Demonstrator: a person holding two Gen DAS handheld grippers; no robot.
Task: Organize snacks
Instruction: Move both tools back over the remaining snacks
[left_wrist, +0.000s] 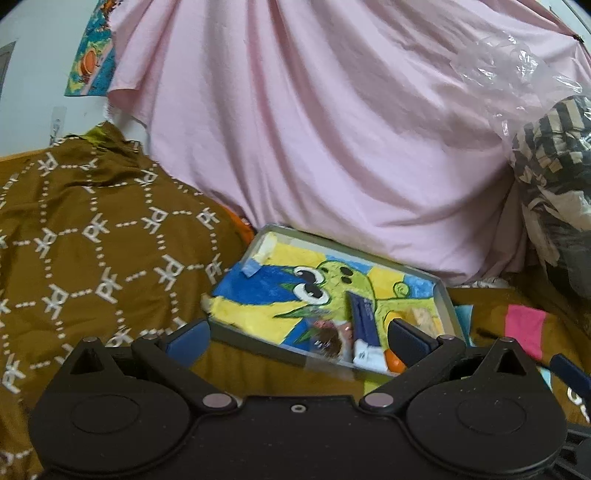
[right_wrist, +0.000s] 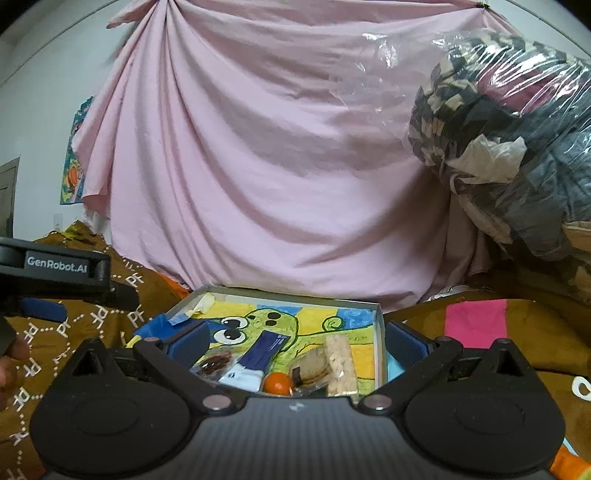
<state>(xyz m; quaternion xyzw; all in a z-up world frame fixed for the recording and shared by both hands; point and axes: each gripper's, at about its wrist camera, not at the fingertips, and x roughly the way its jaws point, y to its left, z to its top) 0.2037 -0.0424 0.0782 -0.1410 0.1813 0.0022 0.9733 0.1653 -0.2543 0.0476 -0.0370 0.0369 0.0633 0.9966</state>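
Snacks (right_wrist: 280, 365) are lying in the near end of the shallow tray (right_wrist: 380, 332), which is sitting on the brown patterned blanket (left_wrist: 92, 240). I am holding my right gripper (right_wrist: 295, 341) just in front of the tray with its jaws spread wide and nothing between them; my left gripper (left_wrist: 299, 334) is standing equally released before the tray's near rim. Inside the tray a dark blue packet (right_wrist: 267, 349) is lying beside an orange ball (right_wrist: 277, 382), a cookie pack (right_wrist: 310, 367) and a pale rice bar (right_wrist: 341, 363). Behind the tray a pink sheet (right_wrist: 258, 166) is hanging.
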